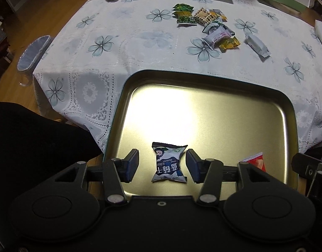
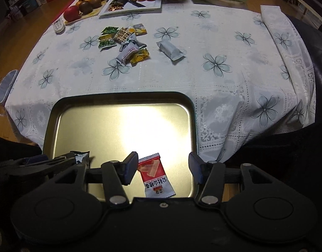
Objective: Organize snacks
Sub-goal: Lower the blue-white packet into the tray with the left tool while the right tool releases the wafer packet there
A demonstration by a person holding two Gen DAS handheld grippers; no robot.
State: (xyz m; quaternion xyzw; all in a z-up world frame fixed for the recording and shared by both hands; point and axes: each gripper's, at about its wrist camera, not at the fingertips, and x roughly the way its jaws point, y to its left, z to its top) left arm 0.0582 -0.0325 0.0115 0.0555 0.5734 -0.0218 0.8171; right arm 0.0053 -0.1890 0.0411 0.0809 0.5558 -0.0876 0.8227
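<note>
Gold-toned metal fills the near part of both views: a shallow tray (image 1: 213, 96) with rounded corners sits at the near edge of the table, on a white tablecloth (image 1: 123, 48) printed with grey-blue flowers. At the left, the left gripper (image 1: 162, 166) hangs over the tray with its fingers wide apart, and a dark blue-and-white snack packet (image 1: 168, 163) lies flat on the tray floor between them, touching neither pad. To its right lies a red-and-white snack packet (image 2: 155, 176), just beside the left finger of the right gripper (image 2: 163, 168), whose fingers are also spread wide and grip nothing. Farther back on the cloth, well apart from the tray, a loose heap of wrapped snacks (image 2: 125, 40) lies in green, yellow and silver wrappers, and to the right of it a single pale grey packet (image 2: 170, 49) lies on its own
</note>
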